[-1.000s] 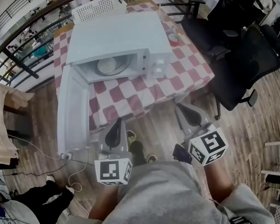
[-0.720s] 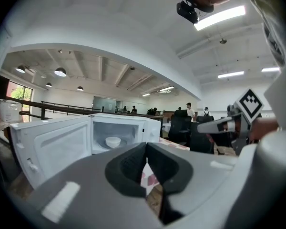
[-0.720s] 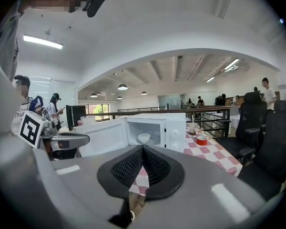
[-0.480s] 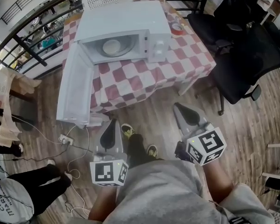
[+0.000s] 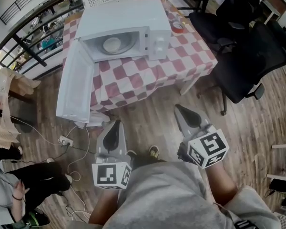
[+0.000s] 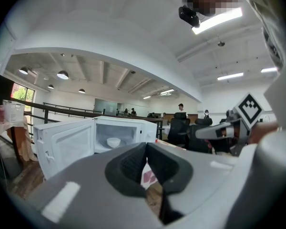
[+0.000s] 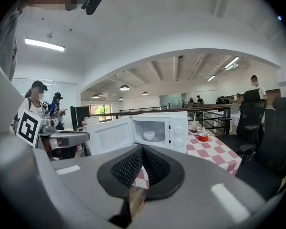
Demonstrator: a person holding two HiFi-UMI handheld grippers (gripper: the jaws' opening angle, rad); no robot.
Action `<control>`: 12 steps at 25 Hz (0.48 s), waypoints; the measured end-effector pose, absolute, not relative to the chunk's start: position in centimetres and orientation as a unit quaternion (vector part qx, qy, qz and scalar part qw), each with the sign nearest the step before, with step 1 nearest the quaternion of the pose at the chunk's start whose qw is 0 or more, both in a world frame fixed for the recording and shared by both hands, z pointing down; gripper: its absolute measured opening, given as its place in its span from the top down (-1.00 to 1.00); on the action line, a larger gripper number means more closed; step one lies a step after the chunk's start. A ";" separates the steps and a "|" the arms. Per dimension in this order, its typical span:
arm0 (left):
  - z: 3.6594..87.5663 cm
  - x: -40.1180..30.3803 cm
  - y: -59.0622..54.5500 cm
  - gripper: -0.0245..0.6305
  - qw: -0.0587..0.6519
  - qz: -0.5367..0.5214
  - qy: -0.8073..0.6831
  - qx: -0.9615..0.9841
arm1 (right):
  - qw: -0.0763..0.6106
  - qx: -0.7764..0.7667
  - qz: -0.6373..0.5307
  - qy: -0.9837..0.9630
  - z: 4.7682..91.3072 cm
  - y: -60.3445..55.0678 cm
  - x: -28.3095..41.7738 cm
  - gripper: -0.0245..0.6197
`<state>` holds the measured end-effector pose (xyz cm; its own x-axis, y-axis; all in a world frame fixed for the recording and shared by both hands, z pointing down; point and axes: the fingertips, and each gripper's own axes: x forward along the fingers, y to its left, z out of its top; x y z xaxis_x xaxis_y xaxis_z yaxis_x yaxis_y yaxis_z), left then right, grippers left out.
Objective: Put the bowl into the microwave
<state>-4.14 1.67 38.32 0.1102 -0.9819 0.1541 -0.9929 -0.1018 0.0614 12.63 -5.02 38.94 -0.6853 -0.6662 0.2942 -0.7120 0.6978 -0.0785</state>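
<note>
The white bowl (image 5: 112,44) sits on the turntable inside the microwave (image 5: 128,18), at the far end of the checked counter (image 5: 148,78), so the placing looks done. Both claws are pinched shut with nothing between them. The left claw (image 5: 115,124) and the right claw (image 5: 180,109) hang over the floorboards, well apart from the counter.

The main risk is the microwave door (image 5: 75,87). It stands wide open and juts out past the counter's left edge, so a passing leg or a careless swing of the left claw could knock it. A white cable and power strip (image 5: 63,140) lie on the floor just left of the person's feet, and a backward step could snag them.

Compared with a second ago, the microwave sits farther off and smaller in the head view. The left claw, then just beside the door's near corner, is now clear of it. The bowl has not moved, and both claws are closed as before.
</note>
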 end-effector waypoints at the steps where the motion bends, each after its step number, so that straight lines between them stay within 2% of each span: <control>1: 38.3 -4.1 1.6 0.89 0.075 0.037 -0.665 0.742 | 0.123 0.379 0.092 -0.912 39.0 -5.0 12.6 0.93; 12: 37.6 -4.7 2.1 0.89 0.064 0.039 -0.662 0.746 | 0.116 0.374 0.099 -0.915 39.0 -4.4 11.5 0.93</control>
<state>-4.69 2.12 37.63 0.1211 -0.9824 0.1422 -0.9923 -0.1159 0.0439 11.46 -4.37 39.04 -0.6928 -0.6615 0.2871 -0.7076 0.7004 -0.0938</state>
